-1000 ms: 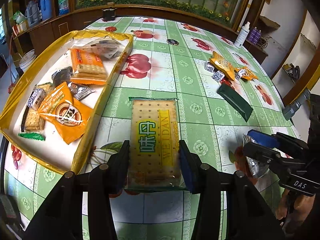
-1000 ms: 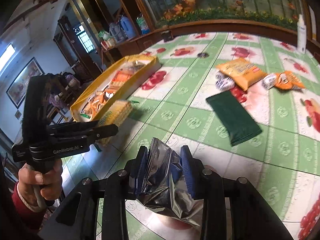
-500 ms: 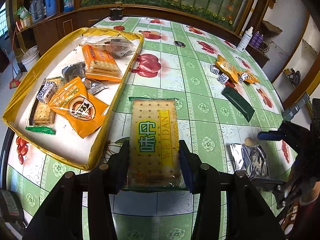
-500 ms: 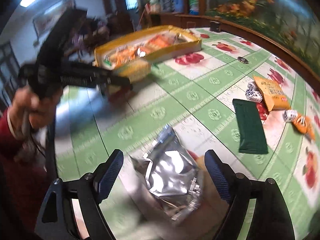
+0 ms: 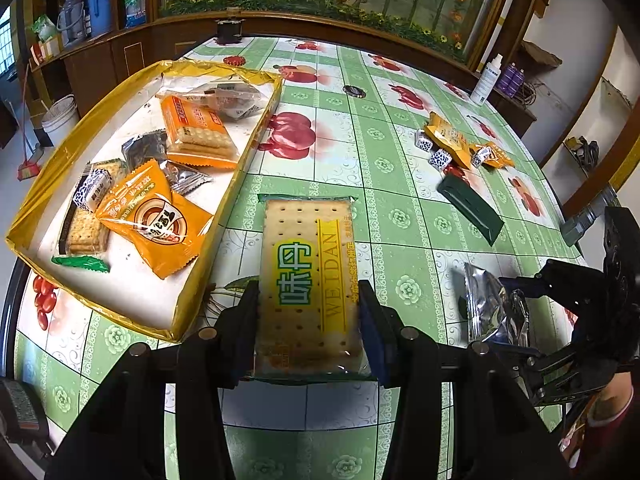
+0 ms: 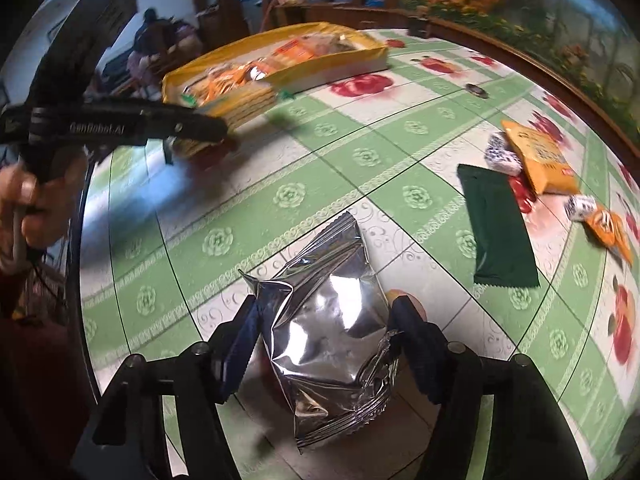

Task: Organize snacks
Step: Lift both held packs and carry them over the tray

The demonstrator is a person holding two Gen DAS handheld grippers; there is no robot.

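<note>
at the bottom centre of the left wrist view, your left gripper (image 5: 308,328) was clamped on the cracker pack (image 5: 308,276), with a blue pad pressed on each long side. the pack pointed up the frame, above the green and white tablecloth (image 5: 400,184). in the upper left of that frame stood the yellow tray (image 5: 224,216), and its near corner was just beside the pack. inside the tray lay an orange snack bag (image 5: 156,224), an orange cracker pack (image 5: 196,132), a clear wrapped pack (image 5: 224,98) and some smaller pieces.

at the bottom centre of the right wrist view, your right gripper (image 6: 326,344) had its jaws apart and closing, with the silver foil bag (image 6: 332,332) between them. the left pad looked to be at the edge of the bag, but i cannot tell if the right pad touched it. the bag lay on the tablecloth.

in the right part of that frame lay a dark green packet (image 6: 498,224), well apart from the tray. just beyond it were an orange packet (image 6: 540,160) and small blue and white candies (image 6: 500,156). at the left edge a hand (image 6: 24,208) held the handle of the other gripper.
</note>
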